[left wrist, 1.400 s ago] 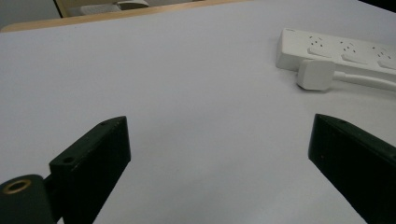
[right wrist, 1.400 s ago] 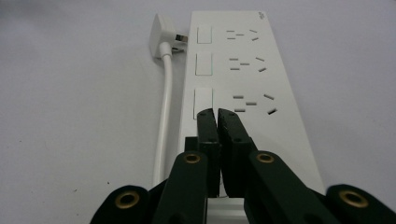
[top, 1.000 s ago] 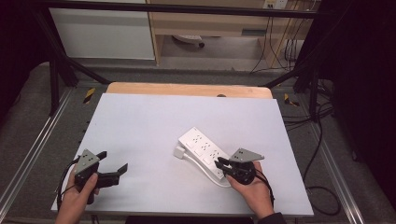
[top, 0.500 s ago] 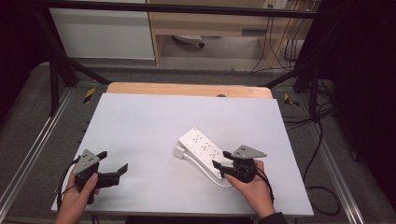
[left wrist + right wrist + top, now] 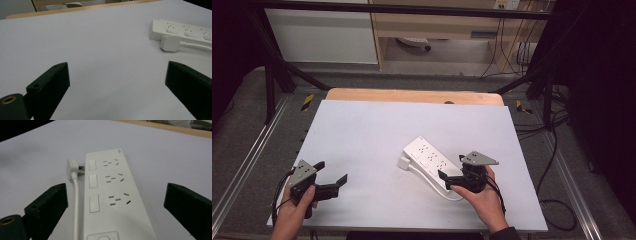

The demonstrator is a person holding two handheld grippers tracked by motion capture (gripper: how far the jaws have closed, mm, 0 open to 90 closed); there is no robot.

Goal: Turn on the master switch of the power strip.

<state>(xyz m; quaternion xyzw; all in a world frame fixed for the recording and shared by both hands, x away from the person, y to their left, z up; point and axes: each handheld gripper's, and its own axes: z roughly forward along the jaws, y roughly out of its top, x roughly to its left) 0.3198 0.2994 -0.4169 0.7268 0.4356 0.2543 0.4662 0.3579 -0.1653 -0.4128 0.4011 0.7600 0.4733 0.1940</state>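
Right gripper [image 5: 446, 181] jaws just opened, released, astride power strip [image 5: 430, 161] near table's [image 5: 362, 125] front edge; left gripper [image 5: 334, 176] spread, empty, front-left corner.

In the right gripper view the power strip's [image 5: 113, 195] near end and its cable [image 5: 76, 202] are cut off by the bottom edge.

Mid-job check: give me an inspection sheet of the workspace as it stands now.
Surface: white table top, wooden strip along its far edge.
Job's things: white power strip lying flat, three socket groups facing up; its white plug rests beside it.
Clutter: nothing seen.
Grippers: left gripper open, over bare table; right gripper has just been opening, jaws wide at the strip's near end, nothing clamped.
Cables: strip's white cord runs alongside it.
Surroundings: dark frame, cabinets, floor cables.
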